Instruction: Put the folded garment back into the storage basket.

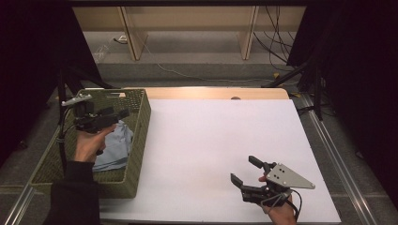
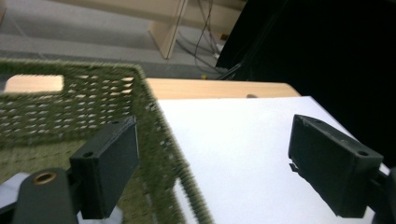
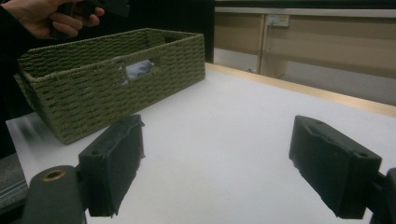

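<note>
High view: left tool [image 1: 123, 112] raised over basket [image 1: 141, 122].

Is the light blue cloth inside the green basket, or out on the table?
Inside. The blue cloth lies on the floor of the woven basket, below the left gripper.

Your blue cloth sits in the green wicker basket.
You'll see the light-blue cloth [image 1: 114, 145] crumpled on the floor of the green wicker basket [image 1: 139, 136] at the table's left edge, peeking through its handle slot.
</note>
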`<state>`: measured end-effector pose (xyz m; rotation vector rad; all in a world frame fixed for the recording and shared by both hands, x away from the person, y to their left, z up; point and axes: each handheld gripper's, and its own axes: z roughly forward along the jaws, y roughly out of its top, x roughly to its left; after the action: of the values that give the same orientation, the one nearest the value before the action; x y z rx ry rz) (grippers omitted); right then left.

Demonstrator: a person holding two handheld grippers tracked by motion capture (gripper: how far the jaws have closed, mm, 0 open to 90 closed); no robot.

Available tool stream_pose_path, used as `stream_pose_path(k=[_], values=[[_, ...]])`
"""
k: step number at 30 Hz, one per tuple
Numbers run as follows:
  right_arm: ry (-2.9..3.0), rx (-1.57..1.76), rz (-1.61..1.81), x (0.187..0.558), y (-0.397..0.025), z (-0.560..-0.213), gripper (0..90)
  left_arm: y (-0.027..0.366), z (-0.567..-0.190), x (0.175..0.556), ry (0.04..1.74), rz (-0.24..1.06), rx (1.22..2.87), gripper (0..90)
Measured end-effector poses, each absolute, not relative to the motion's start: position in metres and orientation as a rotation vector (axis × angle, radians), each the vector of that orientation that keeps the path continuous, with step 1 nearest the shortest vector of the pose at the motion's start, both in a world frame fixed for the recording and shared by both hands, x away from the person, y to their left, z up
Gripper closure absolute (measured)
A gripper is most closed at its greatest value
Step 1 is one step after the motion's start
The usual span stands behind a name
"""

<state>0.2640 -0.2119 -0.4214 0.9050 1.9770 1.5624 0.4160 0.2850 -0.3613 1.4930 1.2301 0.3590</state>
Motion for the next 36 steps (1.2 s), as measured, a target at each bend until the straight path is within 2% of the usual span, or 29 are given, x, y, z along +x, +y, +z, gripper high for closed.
stream_pose_path(k=[6,23,36], values=[[1.978,0.904,1.561,0.264,-0.212,-0.421,18.6,0.268,-0.358,0.409,1.16,0.304,1.472,15.8],[1.978,0.903,1.564,0.264,-0.212,-0.421,18.6,0.23,-0.355,0.394,1.022,0.358,1.535,16.4],[1.978,0.899,1.565,0.264,-0.212,-0.421,18.6,0.215,-0.358,0.386,0.965,0.342,1.533,16.4]])
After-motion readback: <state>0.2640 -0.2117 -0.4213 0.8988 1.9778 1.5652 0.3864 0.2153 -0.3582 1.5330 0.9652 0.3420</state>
